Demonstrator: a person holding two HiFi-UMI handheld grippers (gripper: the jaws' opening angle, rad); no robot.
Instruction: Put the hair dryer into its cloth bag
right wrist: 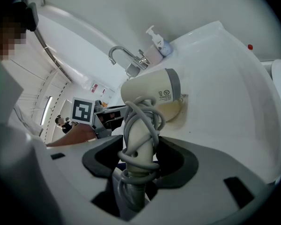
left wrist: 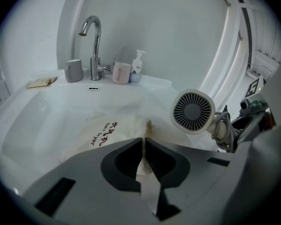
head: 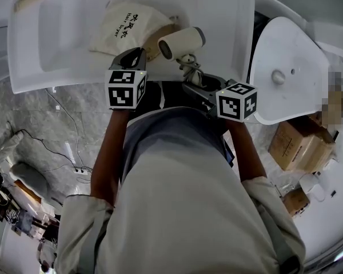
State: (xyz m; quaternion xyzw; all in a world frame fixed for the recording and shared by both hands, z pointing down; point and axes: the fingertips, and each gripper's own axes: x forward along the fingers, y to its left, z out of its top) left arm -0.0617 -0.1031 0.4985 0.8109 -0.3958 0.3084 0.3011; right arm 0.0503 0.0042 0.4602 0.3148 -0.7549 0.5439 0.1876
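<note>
Closest to the lens in the right gripper view is the handle of the cream plastic hair dryer [right wrist: 150,90], wound with its grey cord [right wrist: 141,121] and clamped between the jaws of the right gripper [right wrist: 139,149]. Its barrel lies crosswise, with the grille end facing frame-left in the head view. The beige cloth bag [head: 128,27] with dark print lies just to the left of it in the white sink [head: 63,44]. The nearly closed jaws of the left gripper [left wrist: 144,149] pinch the bag's rim. In my judgement, the dryer must travel leftward into the bag's mouth.
</note>
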